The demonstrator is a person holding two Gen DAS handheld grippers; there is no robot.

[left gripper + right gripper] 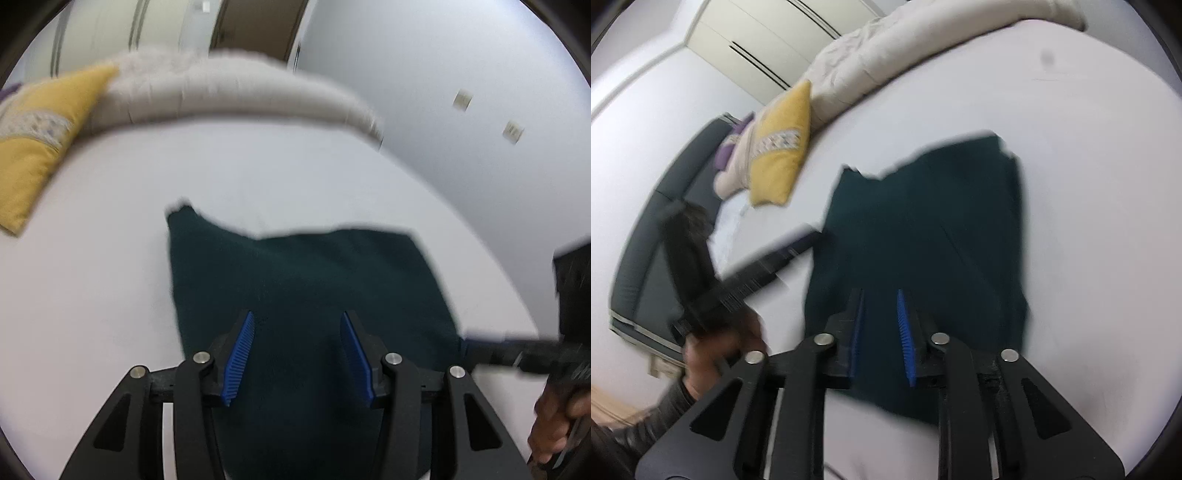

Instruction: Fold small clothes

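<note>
dark green garment [306, 280]: near edge hidden | yellow pillow [33, 155]: cut off | scene: motion-blurred

Left gripper [297, 323] jaws spread wide, empty. Right gripper [881, 306] jaws narrowly parted, also empty.

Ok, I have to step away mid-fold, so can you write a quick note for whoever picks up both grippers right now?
Left gripper: open, empty, over the near edge of the dark green garment.
Right gripper: open, narrower gap, empty, also at the garment's near edge.
The garment lies on the white bed sheet, roughly flat; whether it is already partly folded is unclear. A yellow pillow and cream duvet lie beyond it.
Done: cloth laid out.
Left: grasp an edge, fold, tidy.
</note>
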